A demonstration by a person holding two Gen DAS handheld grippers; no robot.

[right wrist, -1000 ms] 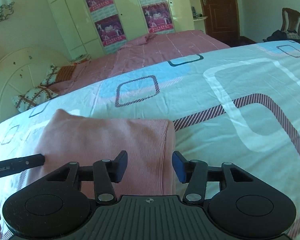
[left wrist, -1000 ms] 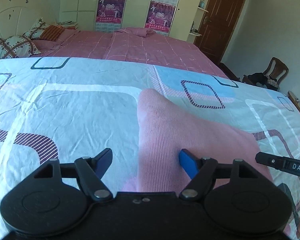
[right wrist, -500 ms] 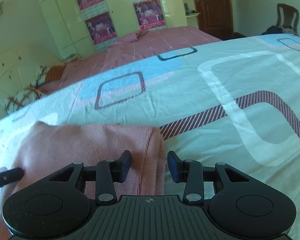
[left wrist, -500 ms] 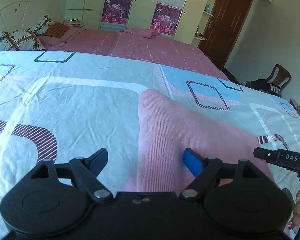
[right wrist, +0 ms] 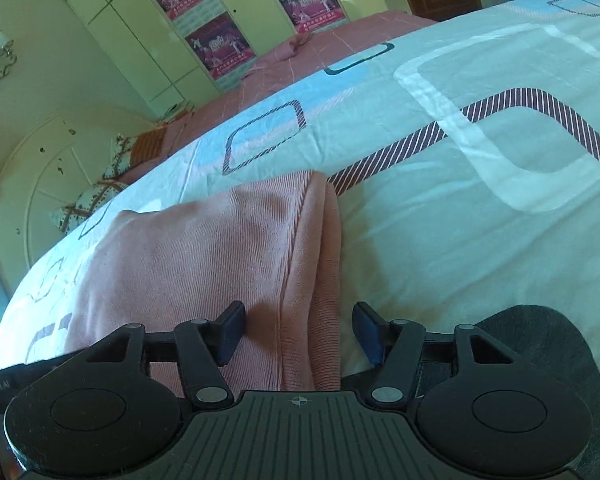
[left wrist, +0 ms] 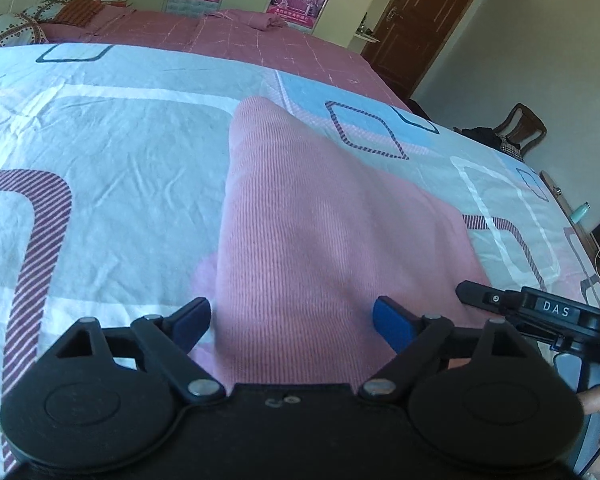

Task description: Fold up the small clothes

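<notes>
The white bedsheet with blue and striped squares (left wrist: 100, 152) carries the pink ribbed knit garment (left wrist: 320, 220), lying flat for folding. The 2 grippers straddle its near edges, probably to lift them: the left gripper (left wrist: 292, 320) stands wide open, the right gripper (right wrist: 298, 332) is opening, both gripping nothing.

Two matte black hand-held grippers with blue finger pads

The left gripper (left wrist: 292, 316) has round side discs and silver pivot screws; the right gripper (right wrist: 300, 330) adds a ribbed top plate with a crosshair mark, its side lettered "DAS".
</notes>
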